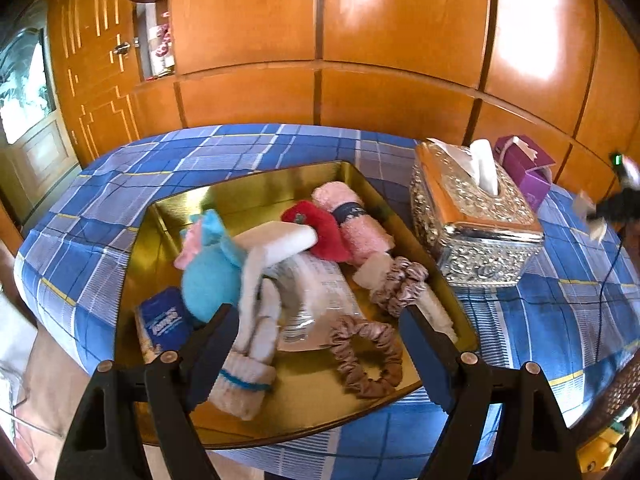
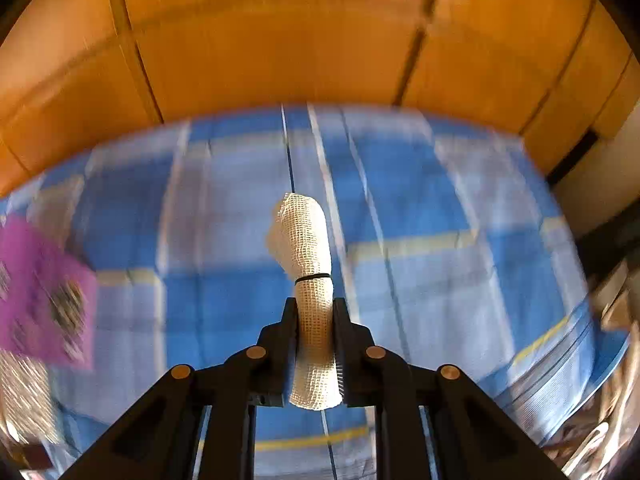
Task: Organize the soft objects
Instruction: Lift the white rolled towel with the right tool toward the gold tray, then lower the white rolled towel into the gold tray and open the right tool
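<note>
No writing is legible: the blue packet (image 1: 163, 320) in the tray (image 1: 256, 188) carries white lettering, too blurred to read, and the band on the pink towel roll (image 1: 352, 224) is likewise unreadable.

Left gripper (image 1: 316, 344): fingers spread wide, holding nothing, above the near end of the tray. Between them lie a white sock (image 1: 248, 368), a clear packet (image 1: 316, 300) and a brown scrunchie (image 1: 366, 360).

Further in the tray: a blue plush (image 1: 210, 276), a white block (image 1: 280, 240), a red cloth (image 1: 320, 232) and a second scrunchie (image 1: 400, 284).

Right gripper (image 2: 314, 316): fingers closed on a gauze roll (image 2: 306, 240) bound by a black band. The roll stands out beyond the fingertips, above the checked desk (image 2: 420, 200).

A silver tissue box (image 1: 472, 224) stands right of the tray, a purple box (image 1: 528, 168) behind it.
</note>
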The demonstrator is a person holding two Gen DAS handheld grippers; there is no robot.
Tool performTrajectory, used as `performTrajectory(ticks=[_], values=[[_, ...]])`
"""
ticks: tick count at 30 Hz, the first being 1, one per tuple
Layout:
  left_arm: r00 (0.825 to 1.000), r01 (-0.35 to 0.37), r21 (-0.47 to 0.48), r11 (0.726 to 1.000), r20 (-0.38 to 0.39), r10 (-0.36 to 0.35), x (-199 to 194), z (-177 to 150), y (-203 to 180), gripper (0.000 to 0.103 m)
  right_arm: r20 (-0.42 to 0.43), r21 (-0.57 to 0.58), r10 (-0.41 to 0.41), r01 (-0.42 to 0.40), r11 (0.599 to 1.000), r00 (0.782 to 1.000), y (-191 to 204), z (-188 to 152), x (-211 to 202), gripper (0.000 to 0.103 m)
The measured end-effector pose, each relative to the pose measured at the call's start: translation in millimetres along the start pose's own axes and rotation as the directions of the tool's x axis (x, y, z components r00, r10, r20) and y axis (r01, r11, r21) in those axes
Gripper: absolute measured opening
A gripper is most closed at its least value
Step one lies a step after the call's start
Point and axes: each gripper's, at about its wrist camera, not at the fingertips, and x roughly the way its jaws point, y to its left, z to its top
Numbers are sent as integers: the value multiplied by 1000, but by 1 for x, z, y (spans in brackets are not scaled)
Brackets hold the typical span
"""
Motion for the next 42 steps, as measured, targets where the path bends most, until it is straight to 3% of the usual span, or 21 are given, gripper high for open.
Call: performTrajectory(ticks=[3, 5, 8, 11, 15, 19, 22, 24, 26, 29, 31, 33, 38, 42], values=[[1000, -11, -25, 1000, 1, 11, -2, 0, 12, 83, 109, -41, 27, -23, 999, 994, 29, 41, -50, 15], [999, -33, -46, 998, 3, 33, -3, 0, 22, 83, 190, -103, 85, -66, 993, 978, 61, 61, -91, 15], [998, -60, -89, 994, 9, 61, -6, 1, 39, 83, 272, -252, 233, -164, 954, 934, 129, 71, -148, 15], [995, -91, -124, 988, 16, 94, -11, 1, 55, 83, 261, -401, 383, -261, 878, 886, 191, 53, -180, 15], [991, -124, -166, 978, 22, 130, -14, -1, 74, 84, 118, -582, 560, -399, 708, 820, 276, -4, -197, 15], [988, -144, -215, 966, 28, 154, -16, -2, 90, 84, -101, -667, 628, -521, 533, 772, 340, -79, -185, 15], [986, -149, -240, 959, 36, 162, -16, -4, 97, 84, -229, -687, 585, -555, 469, 778, 375, -127, -163, 15], [986, -146, -252, 957, 35, 160, -16, -4, 100, 84, -299, -682, 531, -566, 462, 793, 399, -151, -141, 15], [987, -139, -256, 957, 37, 154, -15, -4, 100, 84, -329, -664, 498, -571, 482, 803, 413, -156, -122, 15], [988, -133, -257, 957, 43, 149, -14, -4, 99, 84, -317, -625, 469, -553, 550, 824, 426, -153, -95, 14], [988, -133, -252, 959, 41, 148, -12, -5, 98, 85, -277, -624, 444, -511, 592, 852, 433, -149, -84, 14], [988, -134, -253, 958, 37, 148, -10, -6, 98, 85, -260, -620, 427, -489, 614, 866, 432, -145, -76, 14], [985, -155, -251, 955, 29, 167, -9, -8, 95, 85, -250, -647, 415, -469, 601, 875, 422, -146, -66, 15], [981, -176, -248, 953, 39, 191, -11, -8, 93, 91, -236, -652, 422, -464, 599, 876, 418, -152, -64, 17]])
